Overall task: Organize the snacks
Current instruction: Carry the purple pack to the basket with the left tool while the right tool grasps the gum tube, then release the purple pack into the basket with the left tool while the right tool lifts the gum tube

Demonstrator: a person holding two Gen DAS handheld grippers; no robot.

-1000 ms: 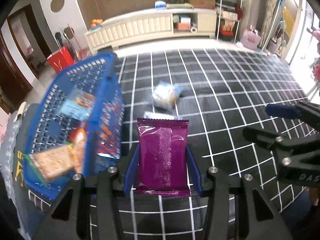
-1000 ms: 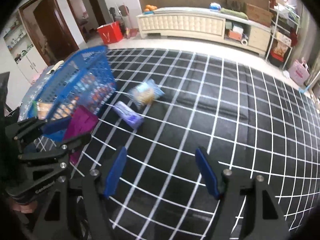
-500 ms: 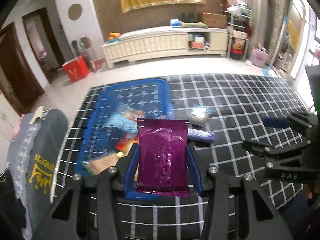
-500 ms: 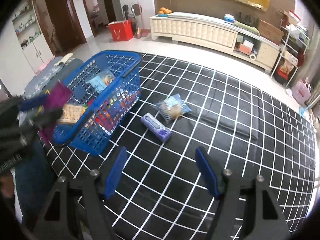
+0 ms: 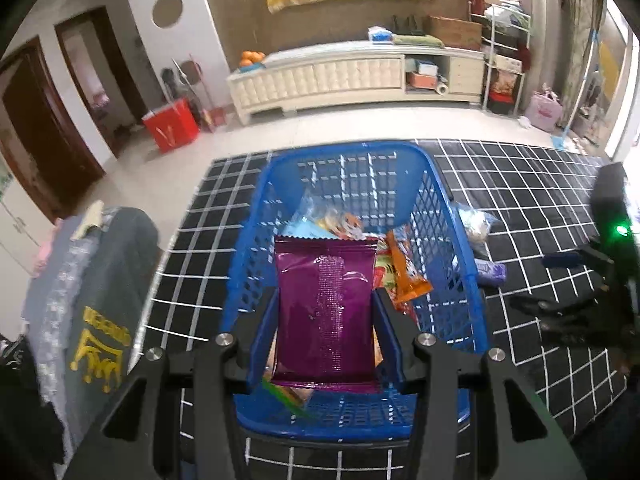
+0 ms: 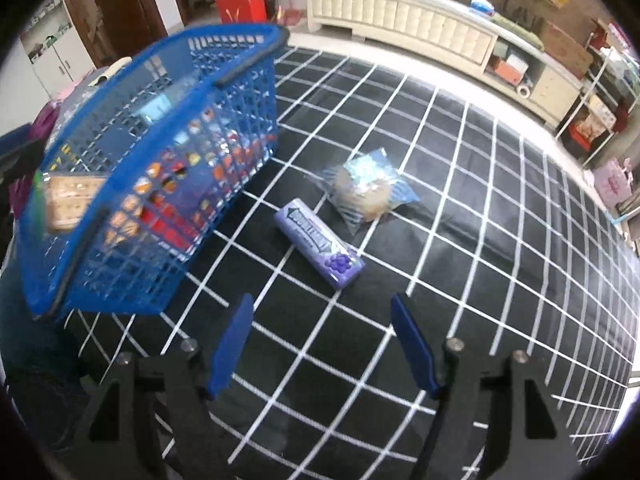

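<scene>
**Purple packet arrives over the basket; gum pack waits ahead of the empty claw**

Since a second ago the left claw (image 5: pixel 325 316) has carried its purple snack packet (image 5: pixel 325 304) sideways from above the checked mat to a spot over the blue basket (image 5: pixel 440 208), while the right claw (image 6: pixel 322 344) has dropped lower and closer to the two snacks left on the mat (image 6: pixel 500 240).

Both left pads press on the long edges of the purple packet, which stands upright between them with its long axis running along the fingers. Directly below and beyond it lie the basket's contents, an orange packet (image 5: pixel 406 268) among them, so a release here should land it inside, I judge.

Open wide, the right claw holds nothing. Ahead of it, near the gap between its fingers and slightly to the left, lies the purple gum pack (image 6: pixel 320 248), flat on the mat, its long axis slanting from upper left to lower right. Just beyond, nearly touching, sits the blue-wrapped pastry (image 6: pixel 366 190). For both, the right claw is the nearer; a wrist roll would likely be needed to span the gum pack's short side.
</scene>
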